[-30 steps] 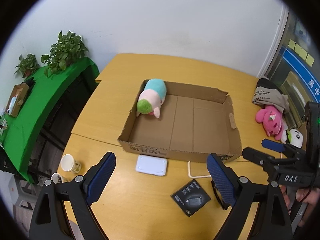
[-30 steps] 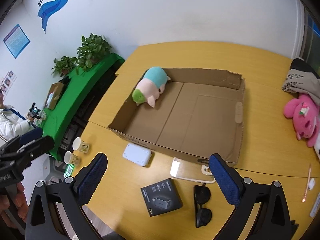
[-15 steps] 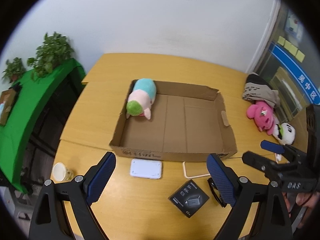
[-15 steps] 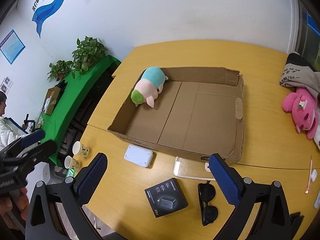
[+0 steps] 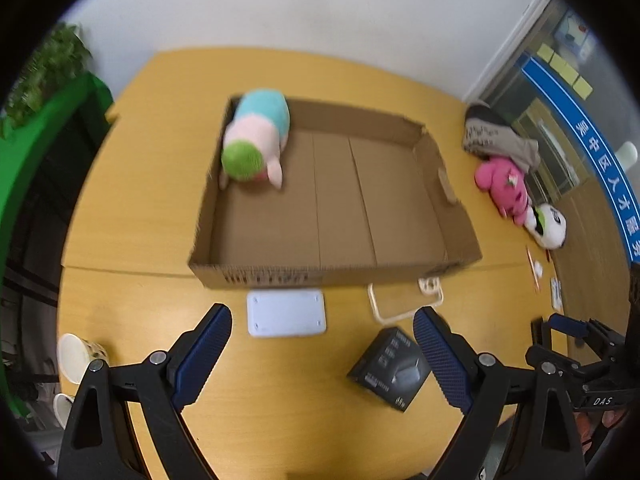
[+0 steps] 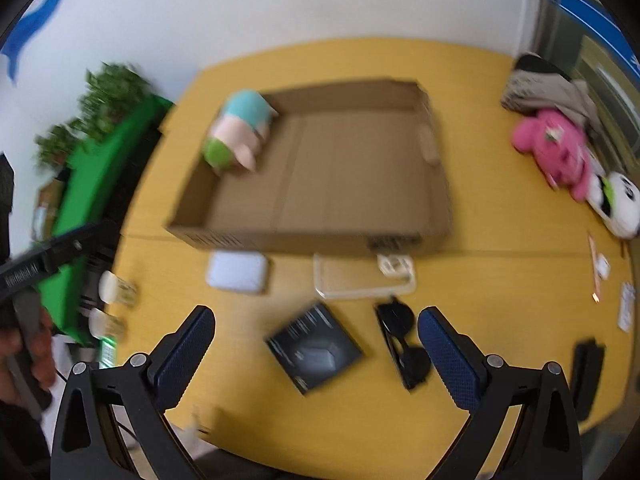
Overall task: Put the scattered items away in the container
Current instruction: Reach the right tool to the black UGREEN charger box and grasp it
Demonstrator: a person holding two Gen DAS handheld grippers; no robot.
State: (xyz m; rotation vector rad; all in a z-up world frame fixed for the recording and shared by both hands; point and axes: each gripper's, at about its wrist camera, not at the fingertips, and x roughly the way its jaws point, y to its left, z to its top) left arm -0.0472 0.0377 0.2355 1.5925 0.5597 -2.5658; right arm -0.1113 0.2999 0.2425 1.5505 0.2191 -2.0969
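From my remote station: potted plants point(image 6: 108, 100) top a green-draped side table point(image 6: 100, 184) left of the yellow desk point(image 5: 140, 208); paper cups point(image 5: 76, 356) stand beside it, white wall point(image 5: 300, 12) behind

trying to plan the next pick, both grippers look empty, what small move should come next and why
Probably lower the right gripper onto the black box. Both grippers are open and hold nothing, and that box lies on the table directly between the right one's fingers. Only the pastel plush is inside the cardboard box, so the black box is the nearest item to tidy.
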